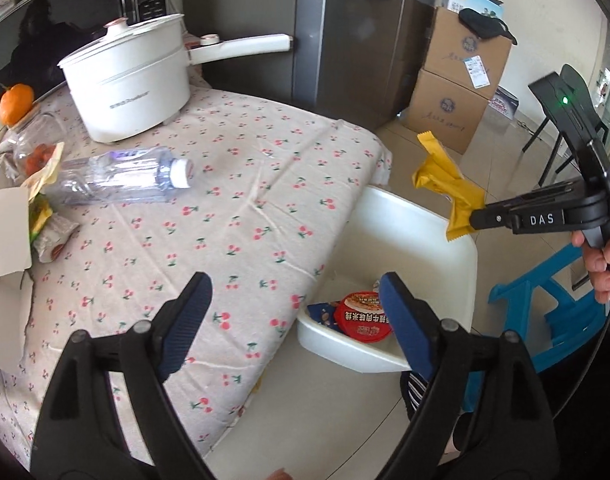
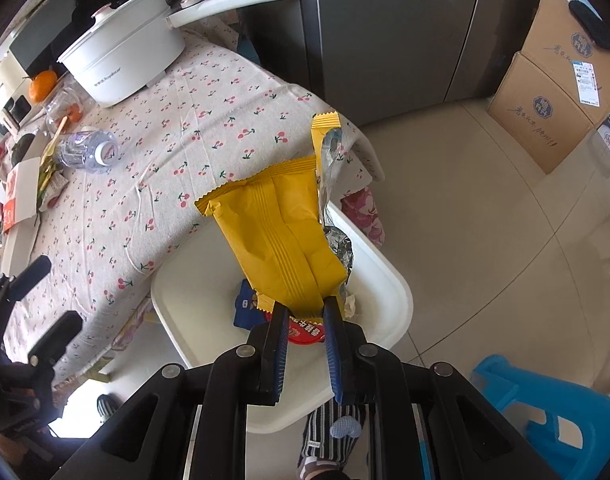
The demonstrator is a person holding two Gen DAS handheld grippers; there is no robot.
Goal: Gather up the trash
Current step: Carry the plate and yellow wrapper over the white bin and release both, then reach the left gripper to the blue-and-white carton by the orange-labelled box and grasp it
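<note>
The right gripper (image 2: 303,312) clamps a yellow wrapper (image 2: 281,236) above the white bin (image 2: 193,280) beside the desk (image 1: 233,184). The left gripper (image 1: 293,292) stands apart, empty, over the desk's edge.

Table under a cherry-print cloth (image 1: 241,184), bearing a white electric pot (image 1: 129,80), a clear plastic bottle (image 1: 121,178) lying on its side, an open white-and-orange carton (image 1: 5,232), crumpled wrappers (image 1: 51,232). Tiled floor (image 2: 485,216), holding a white bin (image 2: 381,280), cardboard boxes (image 2: 545,108), a blue stool (image 2: 545,404).
</note>
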